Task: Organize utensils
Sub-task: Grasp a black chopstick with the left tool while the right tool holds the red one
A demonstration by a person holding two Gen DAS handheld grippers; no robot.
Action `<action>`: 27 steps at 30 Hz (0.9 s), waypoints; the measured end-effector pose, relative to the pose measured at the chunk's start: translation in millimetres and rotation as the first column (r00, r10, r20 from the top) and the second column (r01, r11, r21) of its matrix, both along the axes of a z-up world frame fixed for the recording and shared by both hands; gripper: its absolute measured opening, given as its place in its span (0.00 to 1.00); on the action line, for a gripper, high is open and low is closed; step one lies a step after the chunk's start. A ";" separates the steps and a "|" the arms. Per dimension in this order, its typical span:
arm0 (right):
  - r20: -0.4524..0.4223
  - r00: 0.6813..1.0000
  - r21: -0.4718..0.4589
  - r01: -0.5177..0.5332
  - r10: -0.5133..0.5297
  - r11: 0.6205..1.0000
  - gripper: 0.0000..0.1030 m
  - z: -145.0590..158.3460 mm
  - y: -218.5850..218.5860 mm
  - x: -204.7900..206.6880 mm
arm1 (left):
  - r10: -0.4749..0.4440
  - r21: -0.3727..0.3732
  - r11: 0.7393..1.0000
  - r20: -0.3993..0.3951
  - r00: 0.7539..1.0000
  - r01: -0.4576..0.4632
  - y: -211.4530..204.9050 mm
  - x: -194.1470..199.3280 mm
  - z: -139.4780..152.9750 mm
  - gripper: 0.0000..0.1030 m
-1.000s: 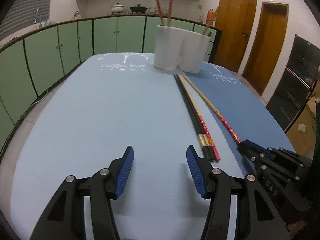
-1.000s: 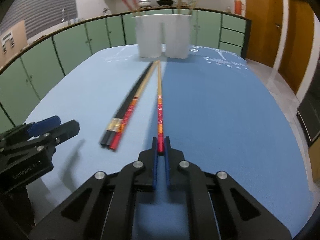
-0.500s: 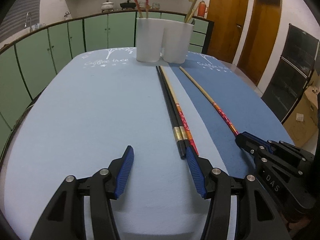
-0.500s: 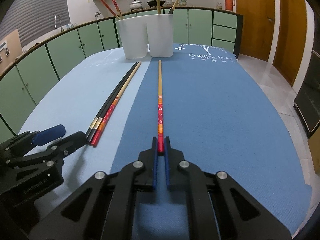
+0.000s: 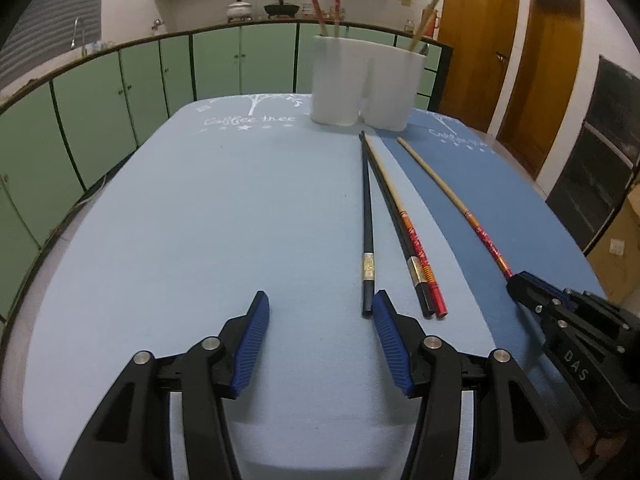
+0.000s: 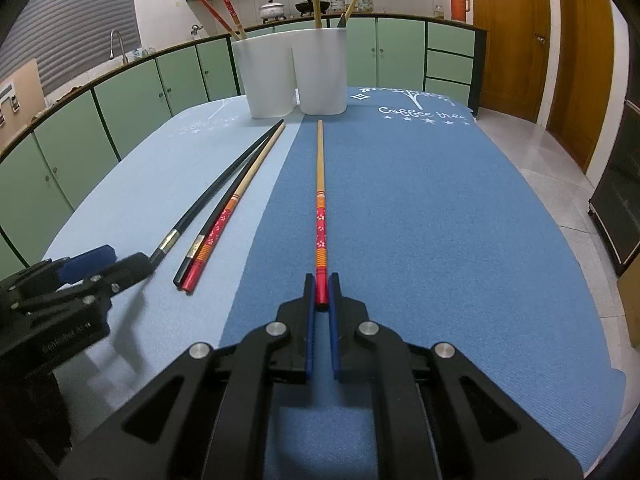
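My right gripper (image 6: pixel 321 285) is shut on the red end of a red-and-wood chopstick (image 6: pixel 320 184), which lies along the dark blue mat; it also shows in the left wrist view (image 5: pixel 452 196). My left gripper (image 5: pixel 320 312) is open and empty, low over the light blue mat, its right finger just beside the end of a black chopstick (image 5: pixel 367 224). A second black chopstick (image 5: pixel 394 216) and a red-and-wood one (image 5: pixel 416 240) lie side by side to its right. A white two-cup holder (image 5: pixel 366 84) with several chopsticks stands at the far end.
The table carries a light blue mat (image 5: pixel 200 220) and a dark blue mat (image 6: pixel 440 220). Green kitchen cabinets (image 5: pixel 120 92) run behind and left of the table. Wooden doors (image 5: pixel 476 40) are at the right.
One black chopstick has been pushed apart to the left from the other two. My left gripper has shifted relative to the chopsticks. My right gripper stays shut on the red-and-wood chopstick.
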State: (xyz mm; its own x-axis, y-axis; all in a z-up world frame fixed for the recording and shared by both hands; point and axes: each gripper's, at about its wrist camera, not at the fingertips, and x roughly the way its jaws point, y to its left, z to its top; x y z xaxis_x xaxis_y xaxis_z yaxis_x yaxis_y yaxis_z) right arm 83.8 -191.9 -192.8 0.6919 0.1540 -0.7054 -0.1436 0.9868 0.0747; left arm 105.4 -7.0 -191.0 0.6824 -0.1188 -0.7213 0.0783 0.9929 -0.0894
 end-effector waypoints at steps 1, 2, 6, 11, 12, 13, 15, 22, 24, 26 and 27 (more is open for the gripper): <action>0.000 1.000 0.006 -0.002 0.002 1.000 0.08 0.1 -0.1 -0.2 | 0.000 -0.007 1.000 0.000 1.000 0.000 0.4 -0.9 0.1 0.52; 0.000 1.000 0.010 -0.008 0.008 1.000 0.10 0.0 -0.2 -0.4 | -0.006 -0.017 1.000 0.002 1.000 0.006 -0.1 -1.9 0.0 0.52; 0.008 1.000 0.020 -0.027 0.027 0.999 0.13 -0.3 -0.3 -2.4 | -0.017 -0.007 1.000 0.011 1.000 0.017 -5.0 -3.7 -2.1 0.52; 0.018 0.999 0.066 -0.049 0.048 0.997 0.16 -1.4 -5.0 -6.3 | -0.011 -0.031 0.999 0.028 1.000 0.012 -5.0 -5.6 -2.4 0.52; 0.021 0.999 0.068 -0.052 0.051 0.996 0.16 -1.5 -5.2 -6.9 | -0.010 -0.033 0.999 0.031 0.999 0.011 -5.3 -5.6 -2.6 0.52; 0.022 0.998 0.072 -0.053 0.052 0.996 0.16 -1.5 -5.7 -7.0 | -0.009 -0.039 0.999 0.034 0.999 0.010 -5.0 -6.0 -2.6 0.52; 0.023 0.998 0.080 -0.054 0.052 0.995 0.16 -1.8 -6.3 -6.8 | -0.007 -0.043 0.999 0.036 0.999 0.008 -5.9 -5.5 -2.6 0.52; 0.032 0.998 0.060 -0.055 0.053 0.997 0.15 -1.8 -4.8 -7.2 | -0.015 -0.036 0.999 0.036 0.999 0.016 -9.7 -3.6 -3.7 0.46; 0.037 0.998 0.037 -0.055 0.053 0.998 0.15 -1.9 -1.5 -7.0 | -0.021 -0.030 0.999 0.036 0.999 0.023 -12.9 -3.0 -4.0 0.42; 0.037 0.998 0.026 -0.052 0.051 0.998 0.14 -1.9 -0.2 -5.8 | -0.036 -0.026 0.999 0.035 0.999 0.037 -17.2 -1.6 -4.2 0.37; 0.035 0.998 0.026 -0.048 0.048 0.998 0.13 -1.8 -0.2 -4.6 | -0.046 -0.016 0.999 0.033 0.998 0.046 -20.5 -0.5 -4.5 0.36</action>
State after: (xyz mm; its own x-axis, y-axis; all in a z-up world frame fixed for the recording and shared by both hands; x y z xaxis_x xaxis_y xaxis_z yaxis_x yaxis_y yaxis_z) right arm 79.2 -192.1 -194.6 0.7067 0.2060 -0.6769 -0.1936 0.9765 0.0951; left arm 105.0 -27.5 -195.6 0.6989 -0.1623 -0.6965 0.1270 0.9866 -0.1025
